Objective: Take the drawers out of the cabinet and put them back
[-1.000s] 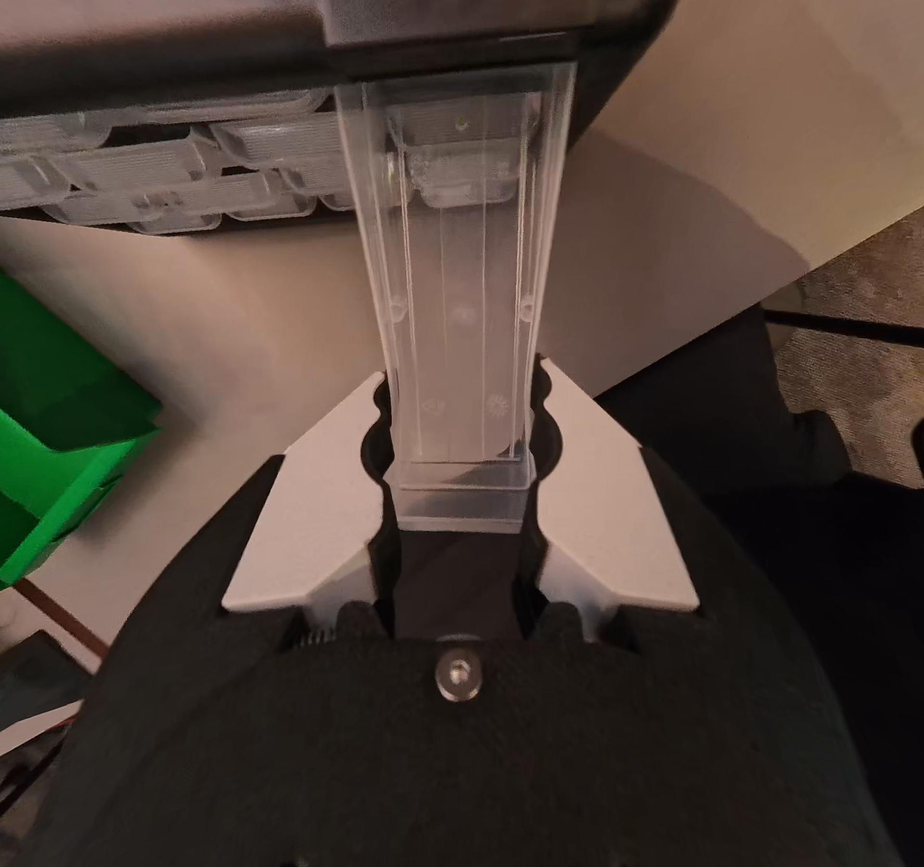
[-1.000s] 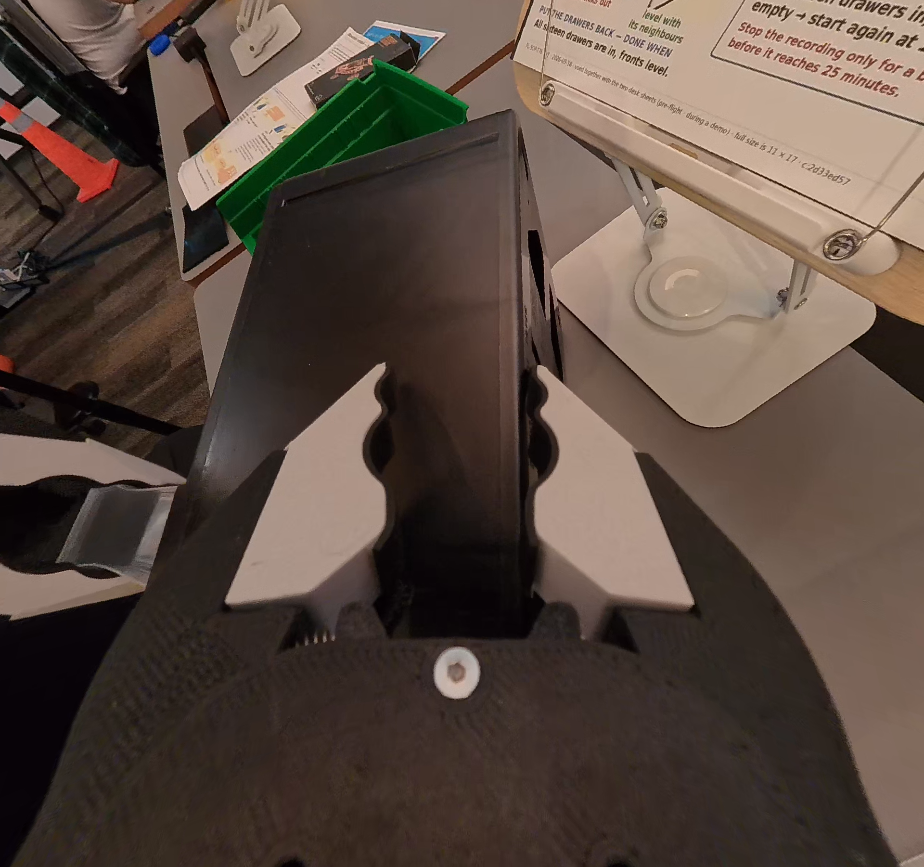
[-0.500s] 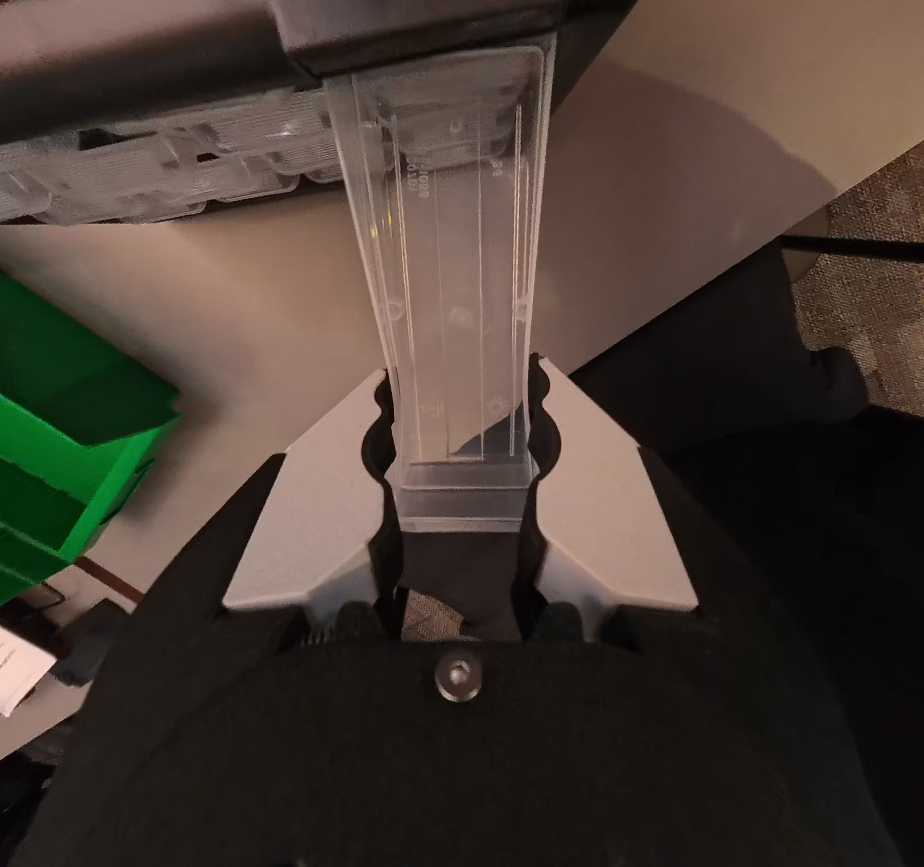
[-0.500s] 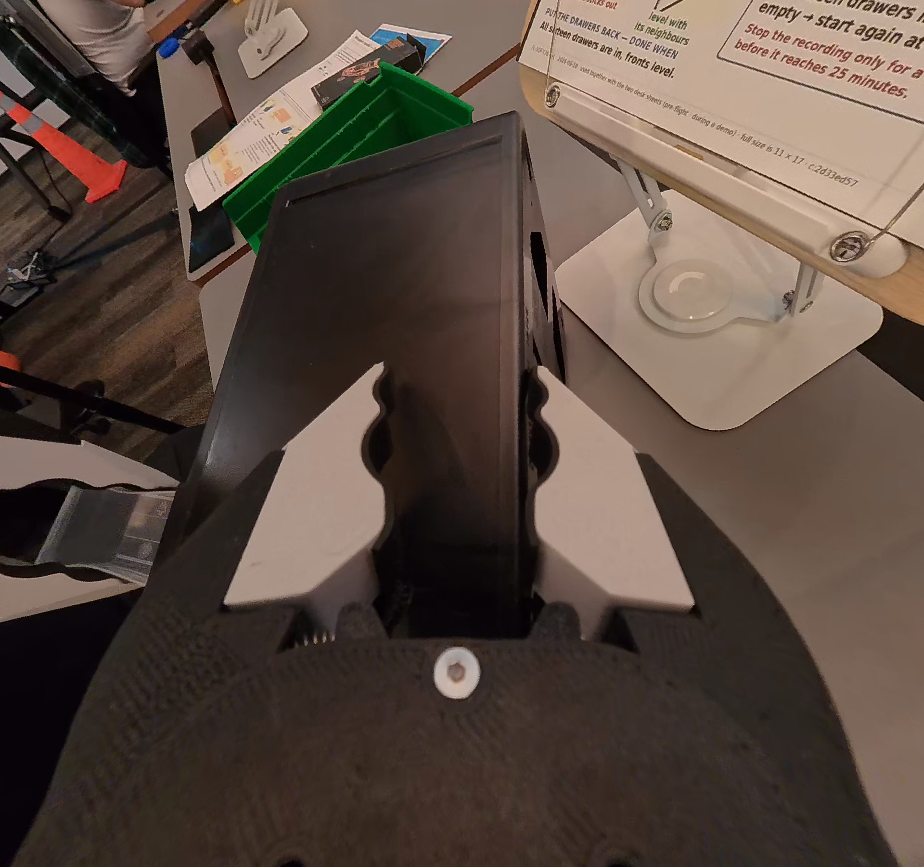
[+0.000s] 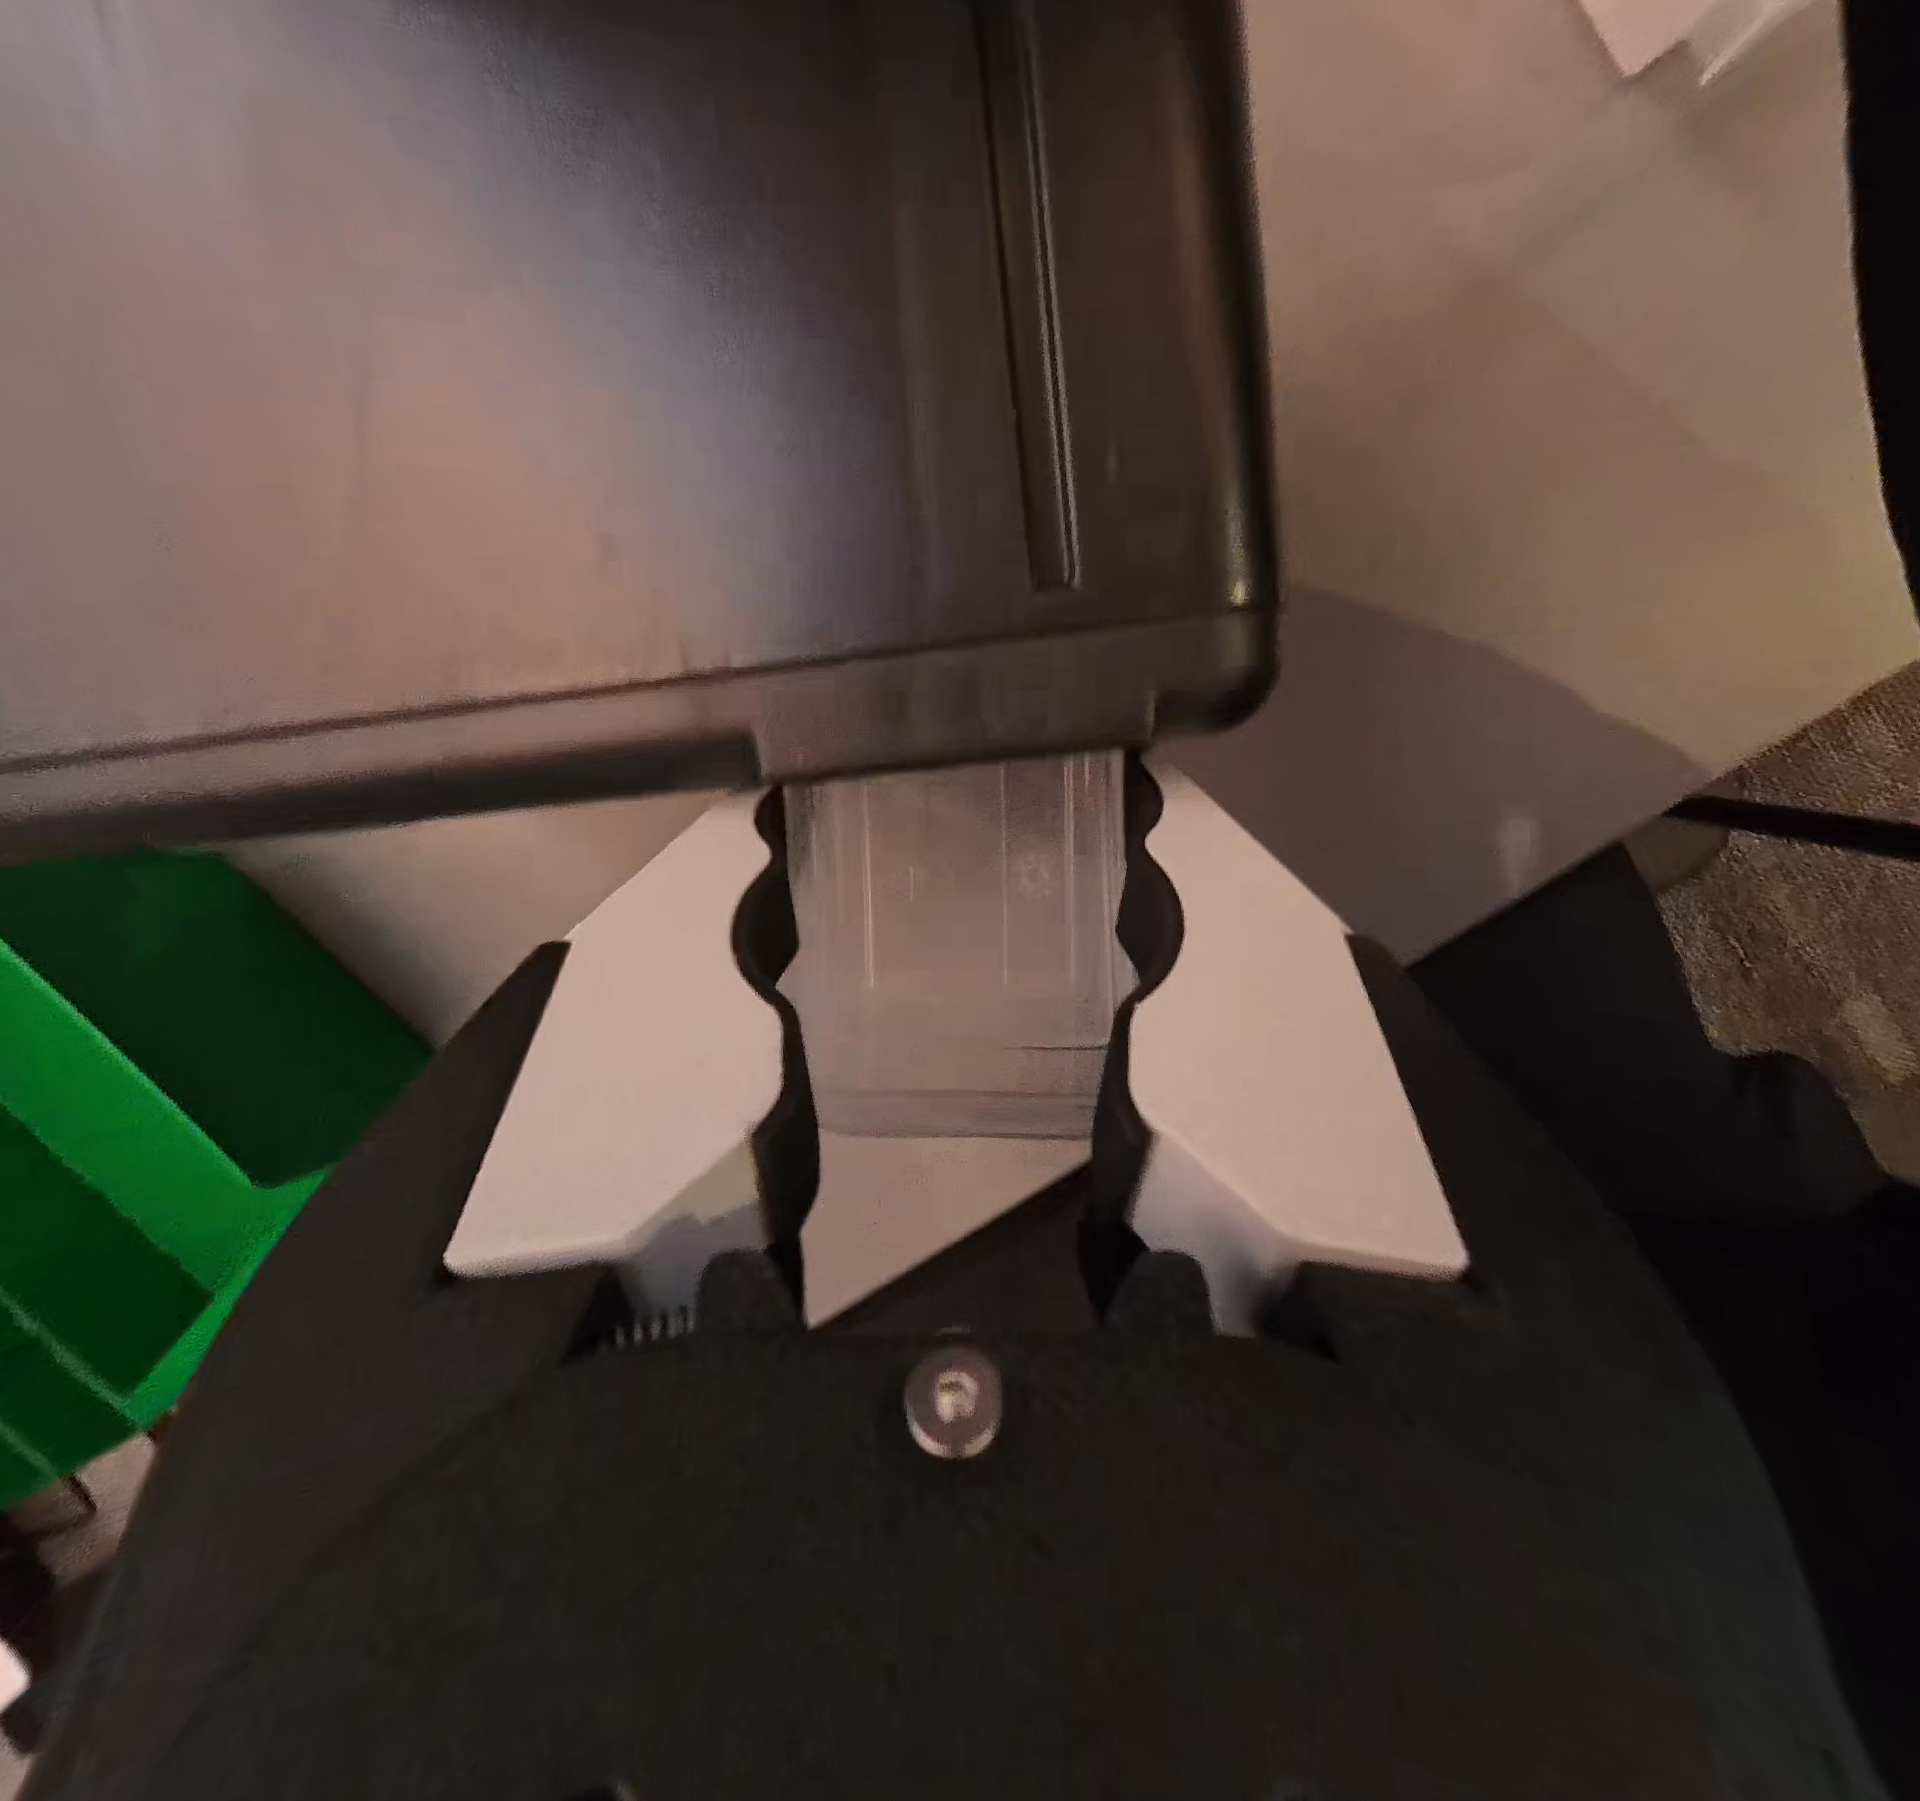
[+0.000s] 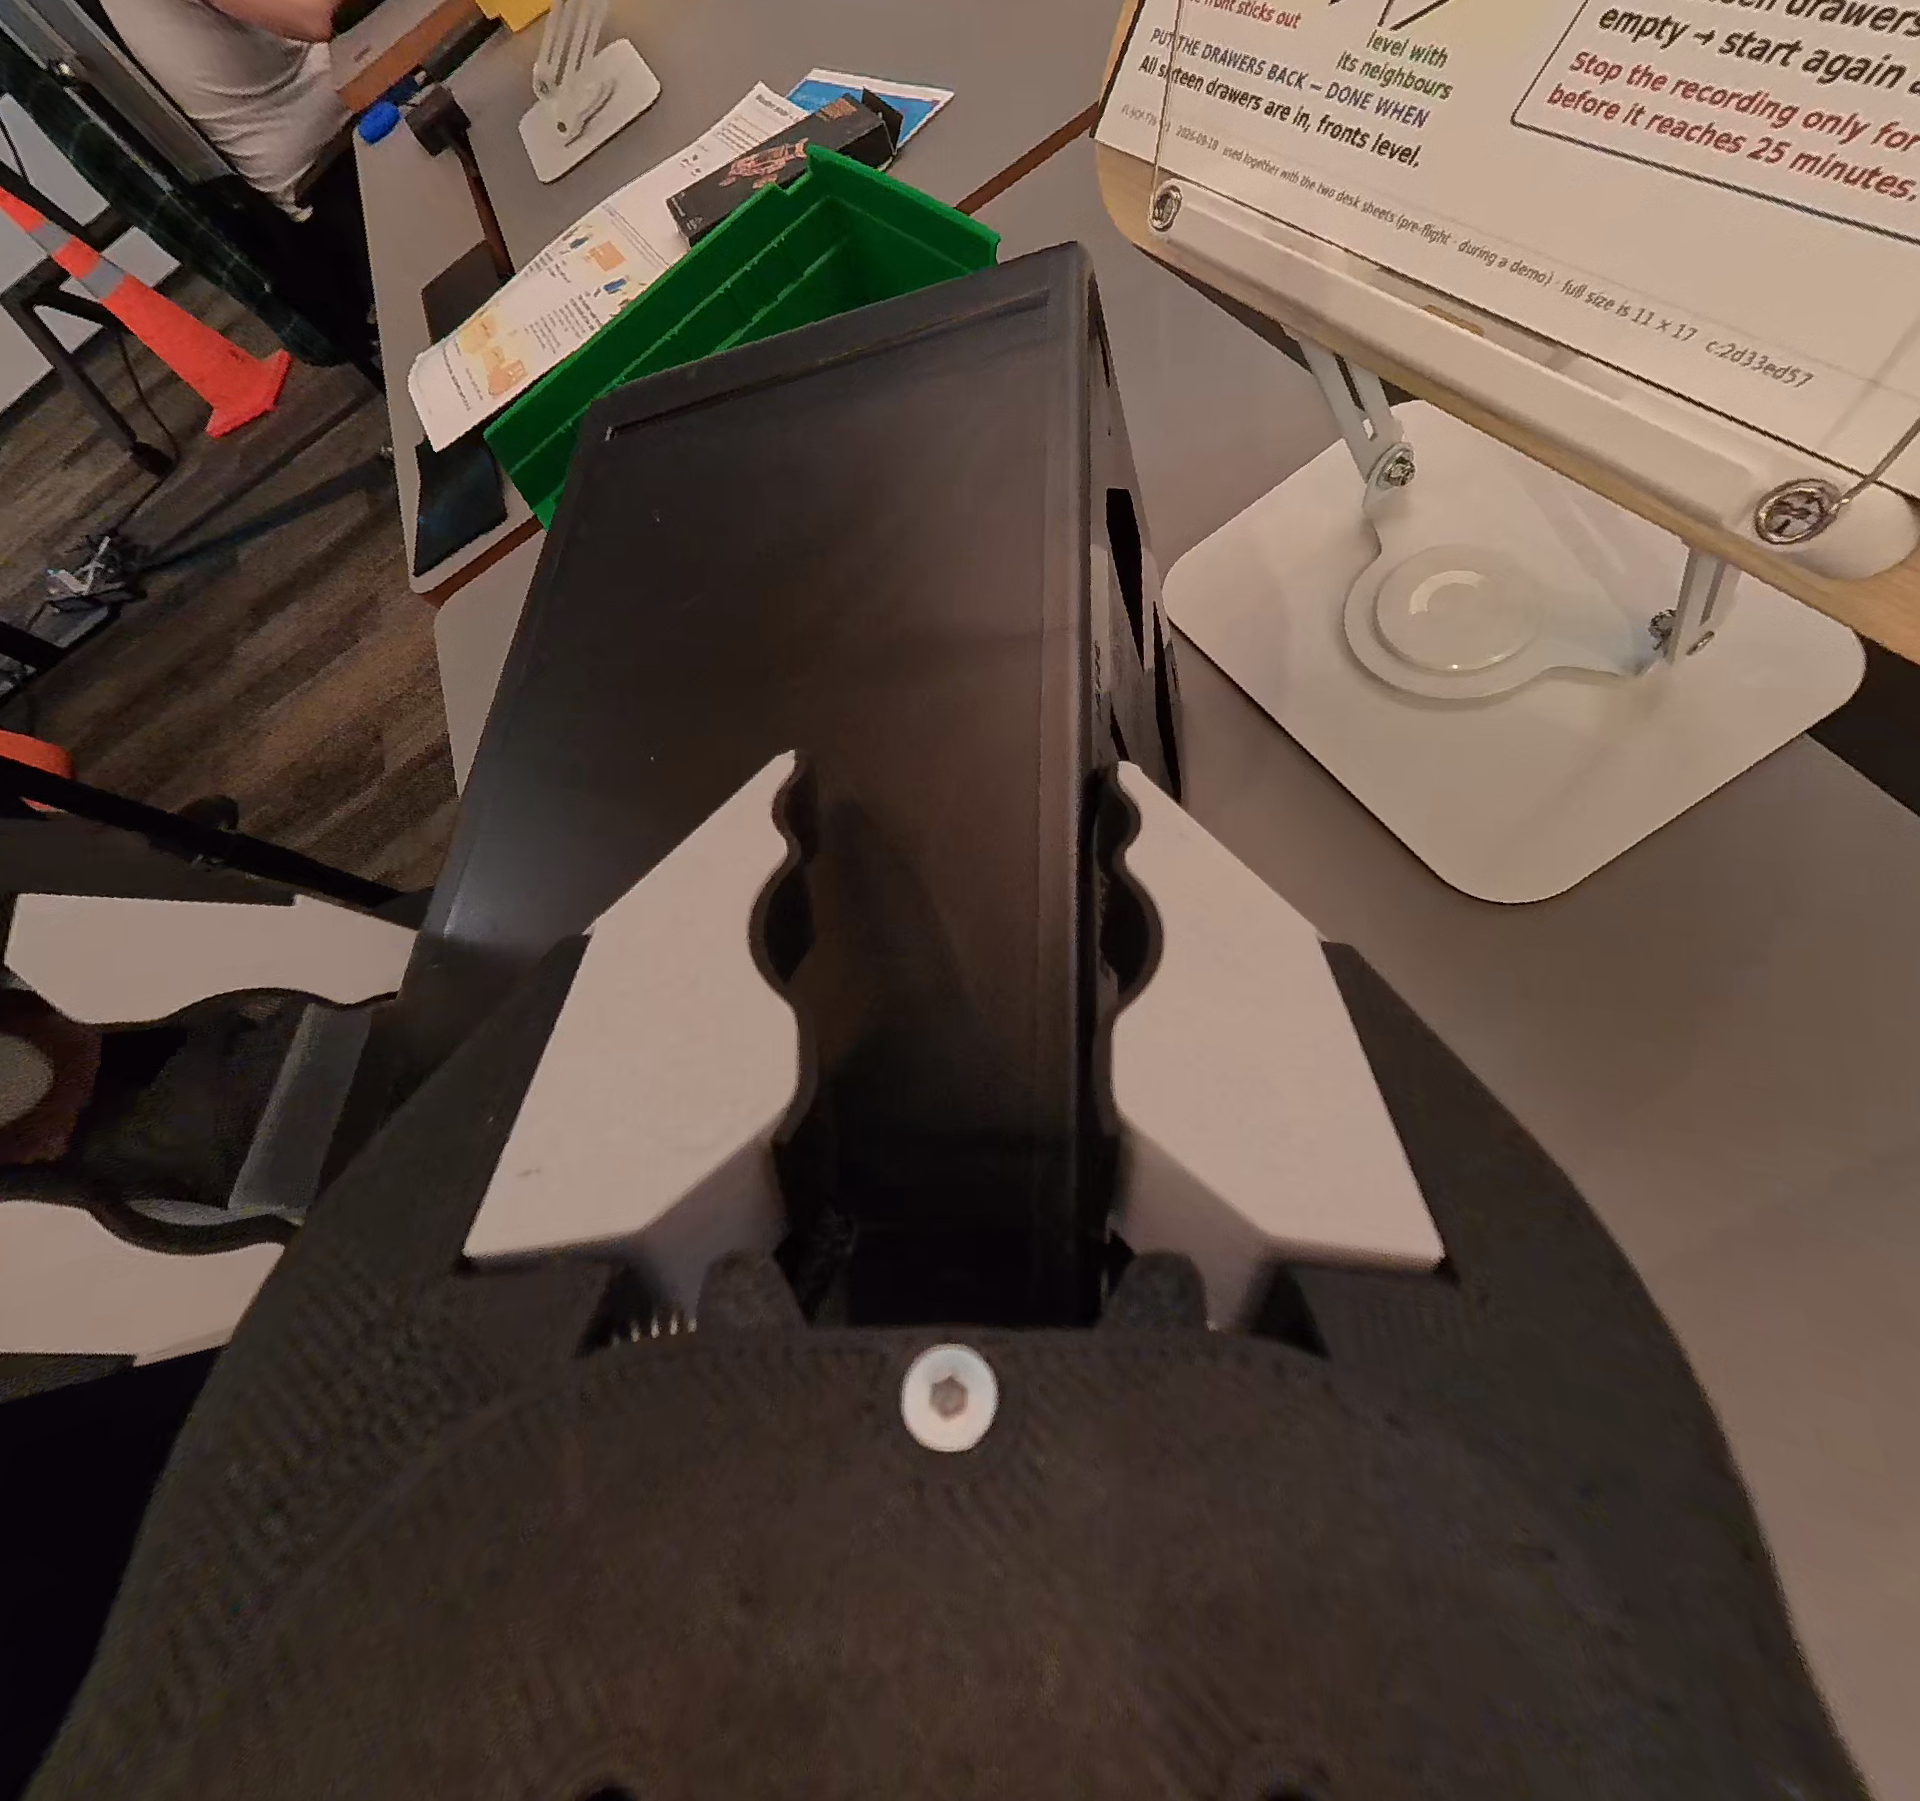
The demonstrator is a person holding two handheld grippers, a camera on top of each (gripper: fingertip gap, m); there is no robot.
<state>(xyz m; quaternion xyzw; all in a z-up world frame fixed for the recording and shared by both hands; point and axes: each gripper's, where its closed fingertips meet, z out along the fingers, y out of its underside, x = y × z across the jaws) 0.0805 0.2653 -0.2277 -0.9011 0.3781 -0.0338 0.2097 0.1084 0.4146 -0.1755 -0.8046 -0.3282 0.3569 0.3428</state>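
Clear plastic drawer [image 5: 951, 930] sits mostly inside the black cabinet [image 5: 582, 317], in the slot at its right end; only the near end sticks out past the cabinet's edge. Left gripper [image 5: 951, 951] has its jaws clenched on the sides of that exposed end. Judgement: drawer is light, thin-walled and slick, stiff enough to push but likely to bind if cocked in the slot, so hold it by the side walls near the front and keep it square to the opening. Right gripper [image 6: 951, 930] straddles the cabinet's near top edge, jaws closed around it from both sides, apparently bracing the cabinet; cabinet is hollow plastic and would probably slide on the tabletop [image 6: 1558, 1128] otherwise. Green bin [image 6: 748, 297] sits just past the cabinet's far end. White stand base [image 6: 1507, 671] is to the right, carrying an instruction board [image 6: 1558, 89]. Left view is motion-blurred.
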